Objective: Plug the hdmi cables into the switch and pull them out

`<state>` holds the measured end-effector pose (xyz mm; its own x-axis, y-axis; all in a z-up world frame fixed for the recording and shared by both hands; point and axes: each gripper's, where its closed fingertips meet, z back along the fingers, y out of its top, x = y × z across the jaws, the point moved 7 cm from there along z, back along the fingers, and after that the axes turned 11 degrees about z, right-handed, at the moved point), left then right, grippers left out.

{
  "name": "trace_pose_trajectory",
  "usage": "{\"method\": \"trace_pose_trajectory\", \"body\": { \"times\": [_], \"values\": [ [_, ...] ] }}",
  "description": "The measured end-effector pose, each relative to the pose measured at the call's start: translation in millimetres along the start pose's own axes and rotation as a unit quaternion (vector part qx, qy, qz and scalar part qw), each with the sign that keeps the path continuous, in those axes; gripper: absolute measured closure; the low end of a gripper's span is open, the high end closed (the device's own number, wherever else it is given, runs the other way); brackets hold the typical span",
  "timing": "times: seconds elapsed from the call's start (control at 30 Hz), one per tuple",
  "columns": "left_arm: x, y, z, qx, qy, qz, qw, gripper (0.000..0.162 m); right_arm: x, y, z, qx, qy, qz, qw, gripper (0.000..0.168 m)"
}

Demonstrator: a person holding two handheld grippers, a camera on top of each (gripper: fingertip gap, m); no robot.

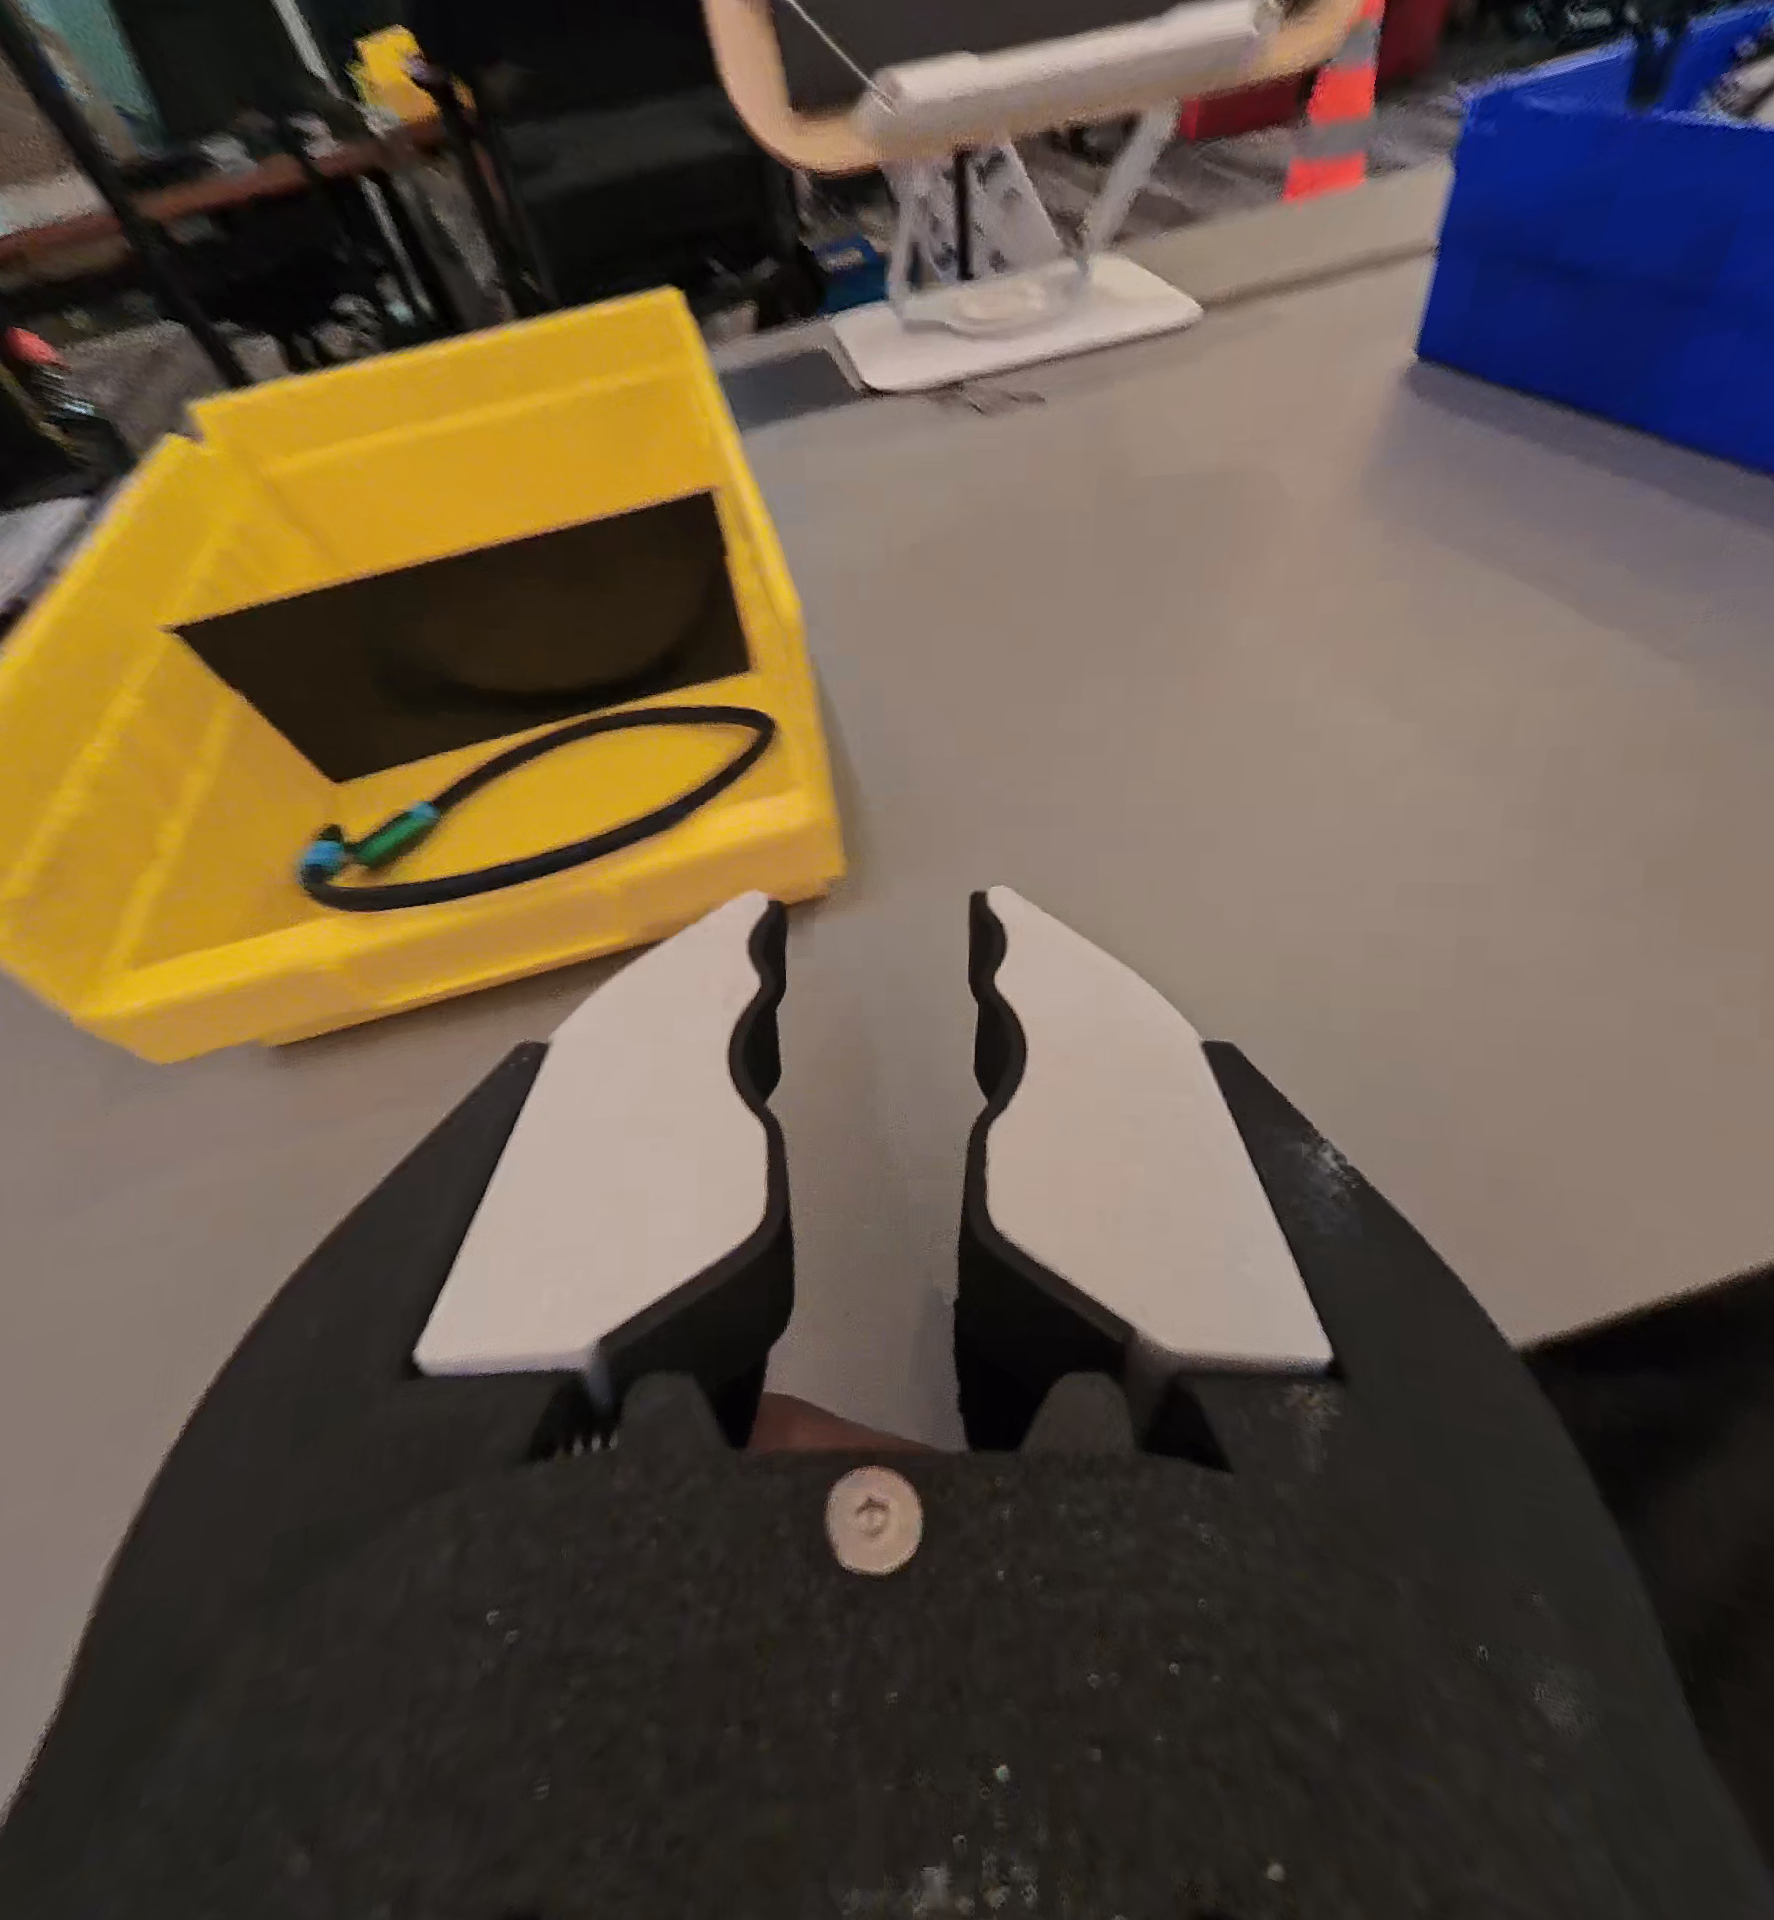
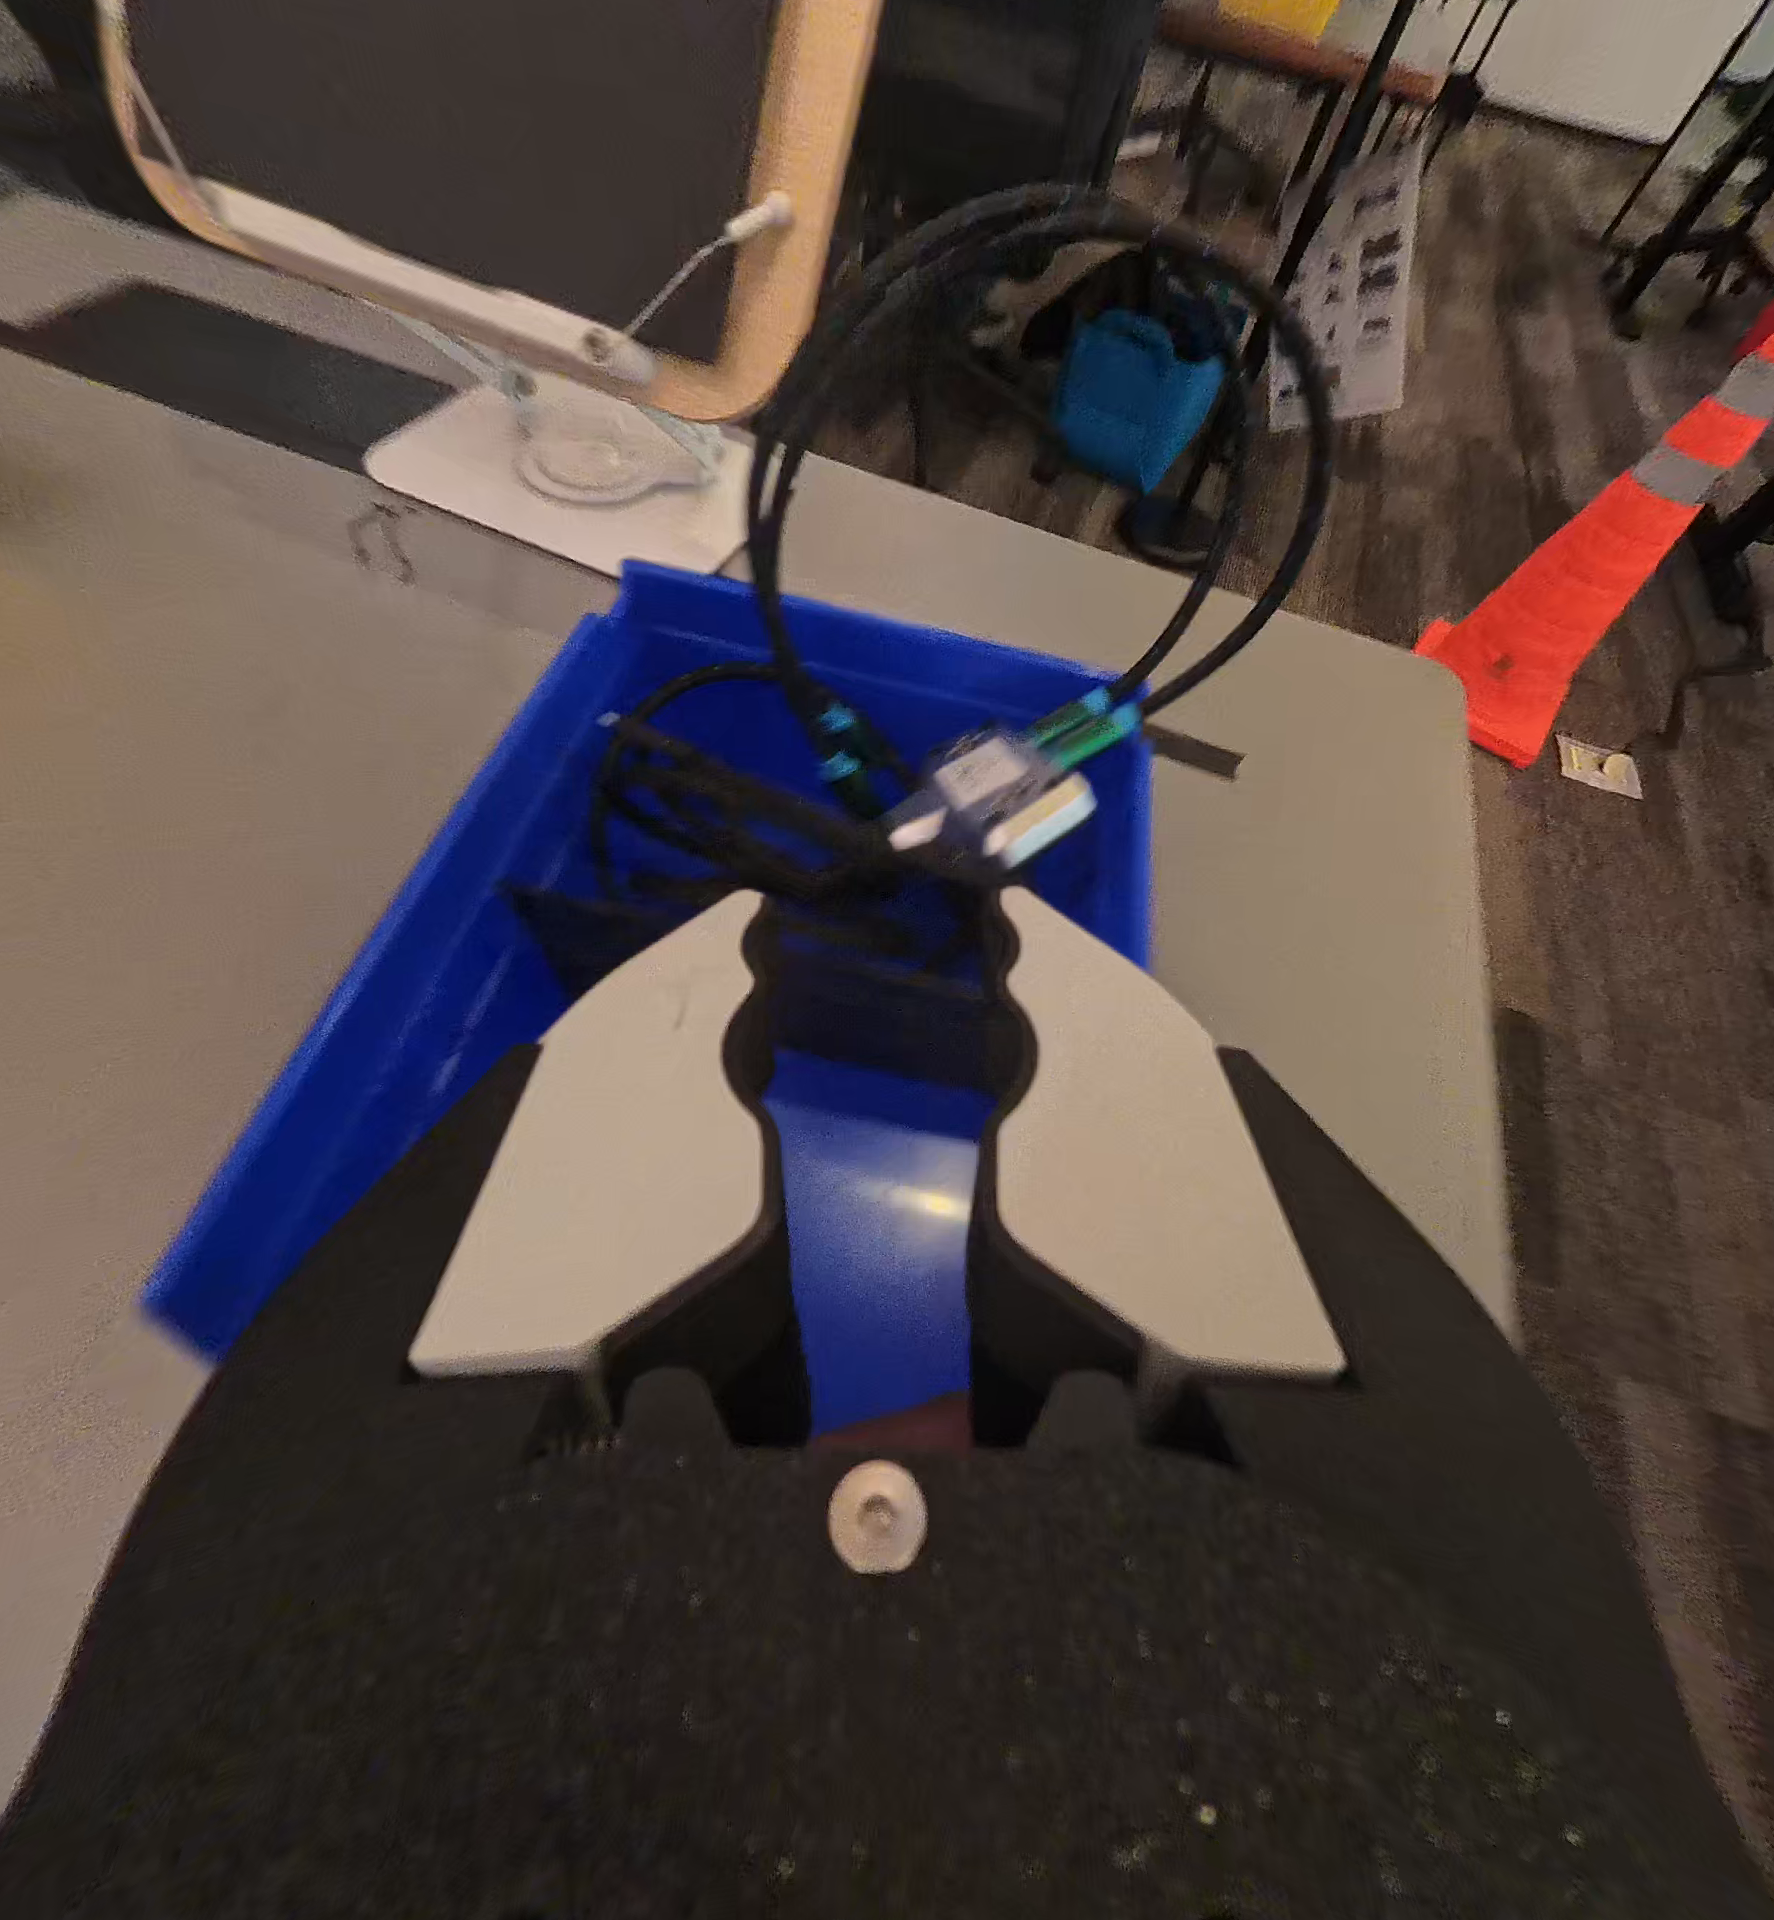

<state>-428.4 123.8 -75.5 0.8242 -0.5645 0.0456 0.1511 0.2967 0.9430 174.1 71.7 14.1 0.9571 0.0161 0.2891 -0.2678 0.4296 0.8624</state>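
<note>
In the right wrist view, a small silver switch [image 2: 987, 795] sits over the blue bin [image 2: 395, 1039]. Green-and-blue HDMI plugs [image 2: 1080, 727] meet its far end, and their black cable [image 2: 1267, 436] loops up high. More black cable [image 2: 717, 810] lies bundled in the bin. My right gripper [image 2: 878, 914] is open and empty above the bin, its tips just short of the switch. In the left wrist view, another black HDMI cable [image 1: 592, 800] with green and blue ends lies in a yellow bin [image 1: 447, 977]. My left gripper [image 1: 878, 914] is open and empty over the grey table [image 1: 1278, 779], beside the yellow bin's near corner.
A black sheet [image 1: 467, 644] leans inside the yellow bin. A white stand with a tan curved frame [image 1: 1018, 301] is at the table's back. The blue bin [image 1: 1641, 281] shows at the far right. An orange cone [image 2: 1610, 540] lies on the floor past the table edge. Spacing between my two grippers at the tips: around 60 cm.
</note>
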Motion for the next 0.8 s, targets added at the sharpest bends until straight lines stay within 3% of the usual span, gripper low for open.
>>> {"method": "trace_pose_trajectory", "body": {
  "times": [0.13, 0.3, 0.6, 0.8],
  "values": [
    [-32.2, 8.9, 3.8, 0.044, 0.022, 0.016, 0.999, 0.123, -67.8, -55.0, 32.4, 0.052, -0.025, -0.041, 0.997, 0.131],
    [-55.1, 12.3, -0.8, 0.059, 0.033, 0.015, 0.998, 0.122, -95.6, -100.7, 53.1, 0.065, -0.084, -0.071, 0.992, 0.133],
    [-78.6, 3.9, -0.4, 0.054, 0.011, 0.126, 0.99, 0.122, -96.6, -113.9, 48.2, 0.061, -0.089, -0.068, 0.992, 0.135],
    [-75.4, -3.4, -4.1, 0.03, 0.026, 0.099, 0.994, 0.122, -96.3, -113.8, 49.2, 0.067, -0.096, -0.064, 0.991, 0.135]
  ]
}}
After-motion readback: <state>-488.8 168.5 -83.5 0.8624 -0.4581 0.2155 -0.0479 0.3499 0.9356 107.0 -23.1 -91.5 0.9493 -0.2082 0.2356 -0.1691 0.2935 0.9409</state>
